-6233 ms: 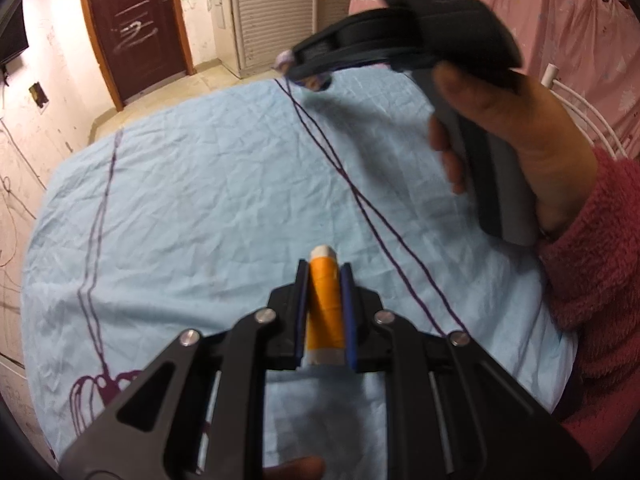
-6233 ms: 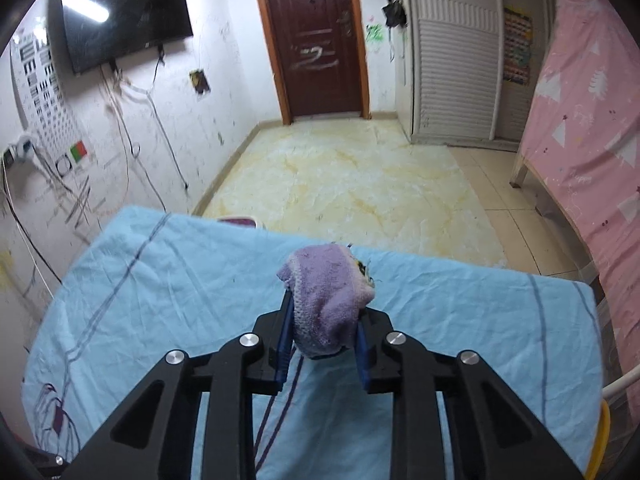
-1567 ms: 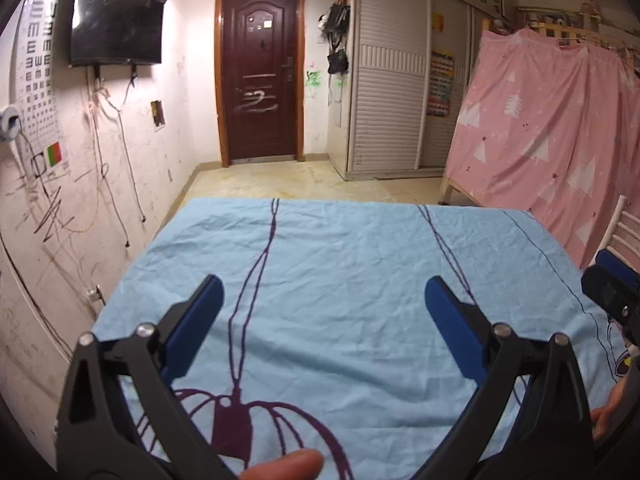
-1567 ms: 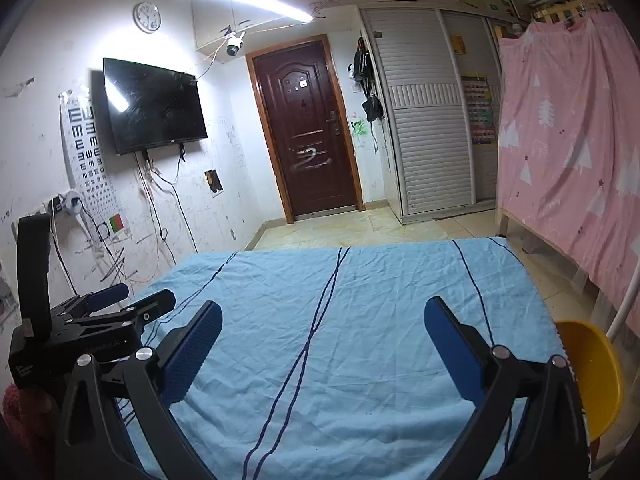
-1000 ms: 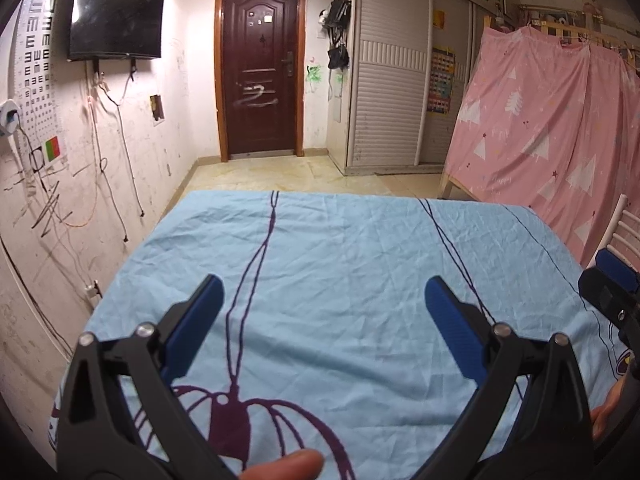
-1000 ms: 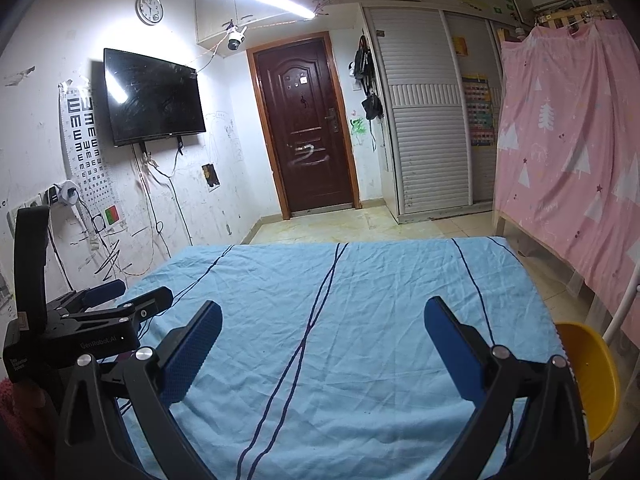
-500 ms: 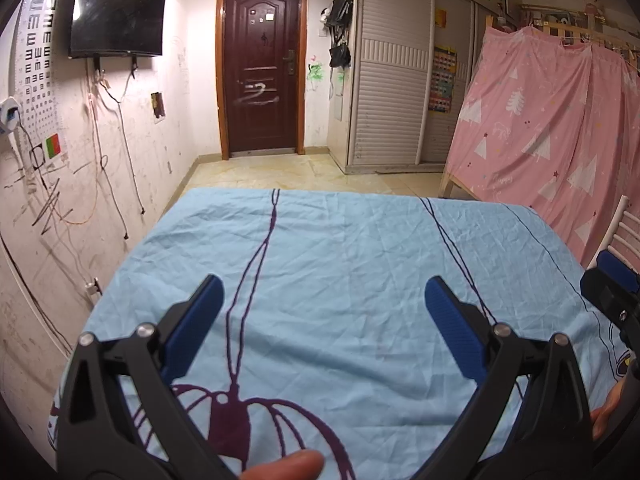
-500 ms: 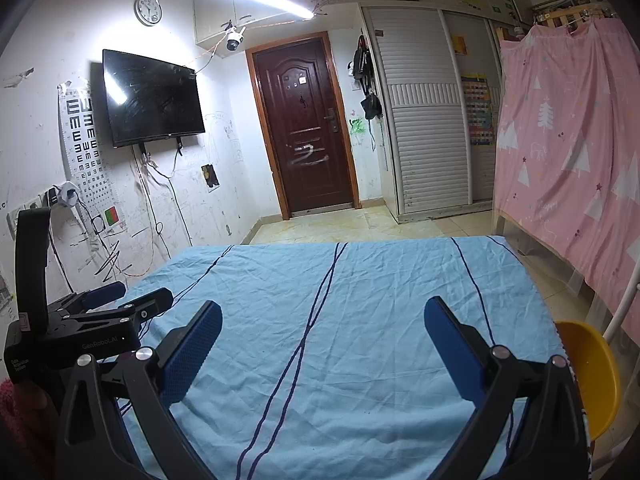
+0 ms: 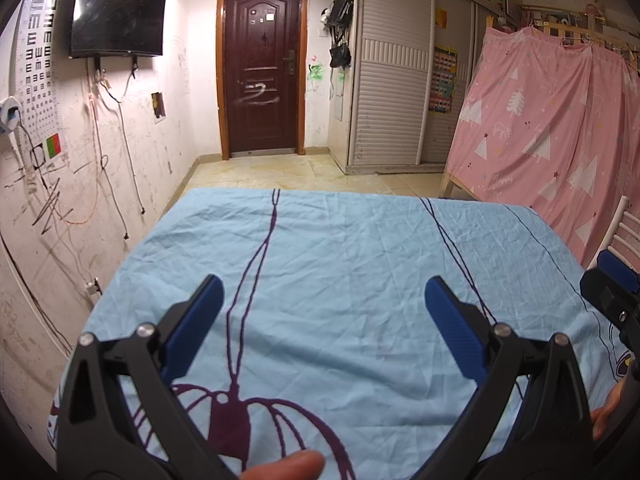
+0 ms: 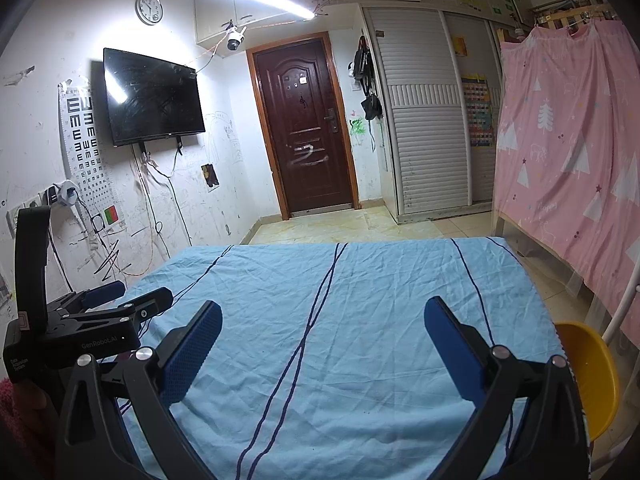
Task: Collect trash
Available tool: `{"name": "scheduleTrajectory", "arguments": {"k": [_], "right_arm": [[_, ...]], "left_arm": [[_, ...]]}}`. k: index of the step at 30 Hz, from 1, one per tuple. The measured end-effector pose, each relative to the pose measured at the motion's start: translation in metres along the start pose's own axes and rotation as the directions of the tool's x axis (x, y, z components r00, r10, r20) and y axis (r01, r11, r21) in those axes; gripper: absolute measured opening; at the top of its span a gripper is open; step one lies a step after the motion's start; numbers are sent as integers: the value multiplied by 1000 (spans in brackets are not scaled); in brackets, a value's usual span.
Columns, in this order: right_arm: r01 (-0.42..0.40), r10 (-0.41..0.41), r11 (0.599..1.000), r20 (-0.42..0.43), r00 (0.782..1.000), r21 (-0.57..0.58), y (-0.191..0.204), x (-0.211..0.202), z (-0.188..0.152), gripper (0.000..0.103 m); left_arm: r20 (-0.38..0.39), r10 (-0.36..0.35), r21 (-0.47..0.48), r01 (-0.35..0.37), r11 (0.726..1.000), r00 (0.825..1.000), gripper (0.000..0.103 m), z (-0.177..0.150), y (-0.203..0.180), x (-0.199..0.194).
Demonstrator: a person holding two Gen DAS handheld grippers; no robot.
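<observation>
My left gripper [image 9: 320, 320] is open and empty, held above the near part of a light blue sheet [image 9: 340, 248] with purple lines. My right gripper [image 10: 320, 340] is open and empty too, above the same sheet [image 10: 360, 300]. No piece of trash shows on the sheet in either view. The left gripper also shows at the left of the right wrist view [image 10: 120, 304]. Part of the right gripper shows at the right edge of the left wrist view [image 9: 616, 284].
A yellow chair seat [image 10: 588, 376] stands by the sheet's right edge. A pink curtain [image 9: 552, 140] hangs on the right. A dark door [image 9: 260, 72], a slatted wardrobe [image 9: 392, 92] and tiled floor [image 9: 288, 172] lie beyond. A cabled wall [image 9: 80, 168] runs along the left.
Both grippers were shut on items 6.2 s ago, an orange tube and a purple cloth; both are now open and empty. Over the last second both have hardly moved.
</observation>
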State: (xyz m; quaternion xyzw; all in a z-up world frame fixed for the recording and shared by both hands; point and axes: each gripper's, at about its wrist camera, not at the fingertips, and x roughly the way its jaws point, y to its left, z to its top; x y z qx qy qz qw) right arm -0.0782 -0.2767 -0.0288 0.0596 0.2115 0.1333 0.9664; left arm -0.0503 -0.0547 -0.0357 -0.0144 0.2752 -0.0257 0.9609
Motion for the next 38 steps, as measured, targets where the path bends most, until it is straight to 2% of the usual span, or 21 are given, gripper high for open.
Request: {"name": "scheduleTrajectory", "arguments": {"k": [22, 27, 38], "right_arm": [[1, -1, 1000, 0, 1000, -2, -2, 1, 1, 94], [2, -2, 1000, 2, 1000, -2, -2, 1, 1, 94], [5, -5, 1000, -27, 1000, 18, -8, 6, 3, 94]], "left_arm": [[2, 2, 3, -2, 1000, 1000, 96, -1, -2, 0], [25, 3, 2, -3, 1000, 1000, 96, -3, -2, -2], [-19, -10, 2, 10, 1000, 1000, 96, 1, 0, 1]]}}
